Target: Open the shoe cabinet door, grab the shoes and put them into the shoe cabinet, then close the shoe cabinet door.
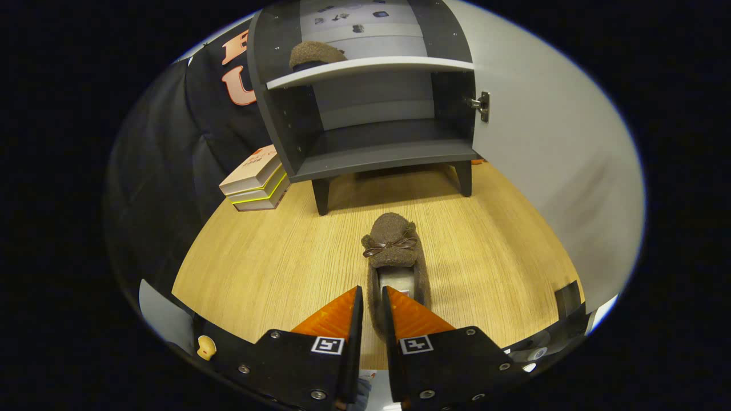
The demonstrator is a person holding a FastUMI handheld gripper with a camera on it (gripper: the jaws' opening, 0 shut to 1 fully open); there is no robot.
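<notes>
The gripper (372,299) has its two fingers drawn close together, with only a narrow gap, and the left side wall at the heel of a brown fuzzy slipper with a thin brown bow (393,251) sits in this gap. Both fingers seem to press on that wall, so the slipper is held at its heel end, with its toe pointing away toward the cabinet.

The slipper lies on the light wooden floor (268,268), near the front of the dark grey shoe cabinet with short legs (365,142). The white cabinet door (548,142) stands open on the right side, on a metal hinge (480,105). On the upper white shelf (371,67), near its left end, rests a second brown fuzzy slipper (316,54). The lower shelf carries nothing.

A stack of books (256,180) lies on the floor beside the cabinet's left front leg.
</notes>
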